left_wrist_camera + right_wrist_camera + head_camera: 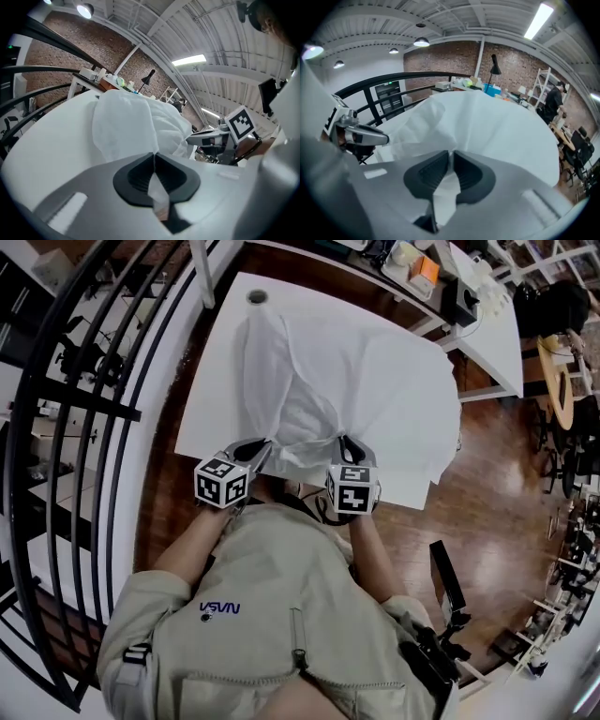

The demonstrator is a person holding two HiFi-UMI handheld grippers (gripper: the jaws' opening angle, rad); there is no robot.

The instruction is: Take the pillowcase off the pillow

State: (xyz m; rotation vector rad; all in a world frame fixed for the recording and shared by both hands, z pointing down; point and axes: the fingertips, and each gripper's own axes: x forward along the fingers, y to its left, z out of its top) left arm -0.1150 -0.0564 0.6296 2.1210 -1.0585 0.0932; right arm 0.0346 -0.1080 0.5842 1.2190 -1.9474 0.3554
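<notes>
Two grippers are clenched on the pillowcase (394,390), one in each of my hands. My left gripper (255,452) pinches a thin bit of the white cloth at the near edge. My right gripper (347,446) pinches a thicker fold of the same edge, just beside it. The cloth bunches up and crinkles between them.

The pillowcase lies on the white table (220,362) in front of me. It spreads wide to the right and hangs over the table's right side. A long puffy lump (267,367) stands up in its left part. It is all white, so I cannot tell where the pillow ends and the case starts.

A small round hole (257,296) sits at the far end of the table, just past the lump. A black railing (84,409) curves close by on my left. The floor (487,484) on my right is brown wood. Another white desk (483,324) with small things on it stands behind the table.
</notes>
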